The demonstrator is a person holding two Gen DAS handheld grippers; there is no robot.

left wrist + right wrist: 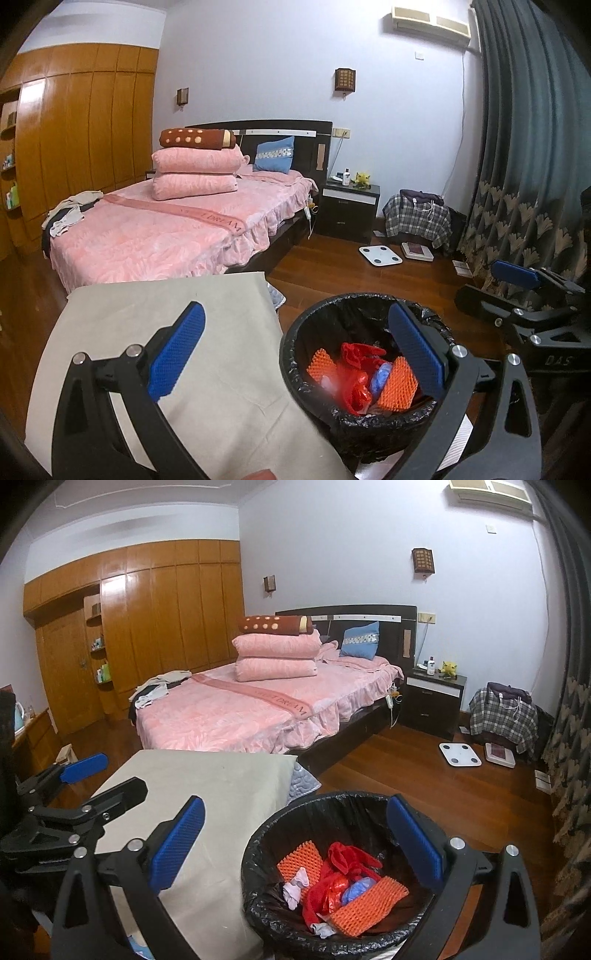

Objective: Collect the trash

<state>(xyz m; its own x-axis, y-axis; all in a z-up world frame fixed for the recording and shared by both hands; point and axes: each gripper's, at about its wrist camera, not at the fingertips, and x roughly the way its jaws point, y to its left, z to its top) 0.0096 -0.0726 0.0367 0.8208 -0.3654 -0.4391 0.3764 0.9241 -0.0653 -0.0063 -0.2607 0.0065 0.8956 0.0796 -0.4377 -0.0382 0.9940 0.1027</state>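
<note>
We hold both grippers over a beige-covered table [207, 786]; the left gripper [295, 354] gapes wide and grips nothing, and the right gripper [295, 843] is just as wide and bare; the bin [258, 856], black-lined, stands beside the table on the wood floor [424, 786]; inside lie the trash: orange foam [369, 901], a red bag [343, 864], white scraps; beyond we see a pink bed [240, 709], a wardrobe [166, 609], a nightstand [432, 705] and a white scale [460, 754] on the floor.

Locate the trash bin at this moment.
In both wrist views the trash bin stands low and right of centre on the wooden floor, beside the beige-covered surface, with the bed beyond.
</note>
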